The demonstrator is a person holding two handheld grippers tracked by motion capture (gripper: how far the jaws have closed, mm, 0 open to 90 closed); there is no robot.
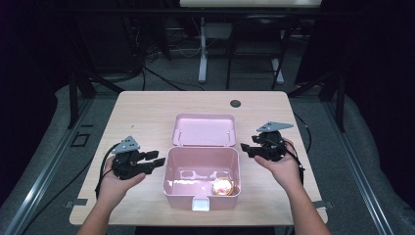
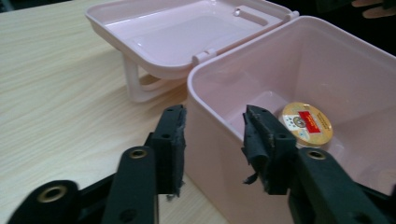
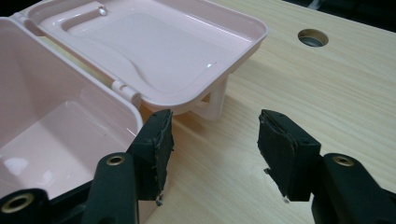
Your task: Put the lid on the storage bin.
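1. A pink box (image 1: 201, 176) stands near the front edge of the table (image 1: 142, 110), midway between its left and right edges. Its lid (image 1: 204, 129) is swung fully open and lies flat behind it, resting on its handle.
2. A round gold tin (image 1: 222, 186) lies on the box floor, in the front right corner. Its label is too blurred to read; it may be a small sweet or balm tin.
3. The left gripper (image 1: 157, 158) sits just beside the box's left wall. Its jaws are wide apart and hold nothing; in the left gripper view they seem to straddle the wall's rim.
4. The right gripper (image 1: 246, 148) hovers just off the box's back right corner, near the hinge. Its jaws are also spread wide and empty.
5. Progress, as I judge it: the tin is already inside, so loading looks done. What seems left is to swing the lid over and press the front latch (image 1: 200, 203) shut. Neither gripper has hold of the lid yet.
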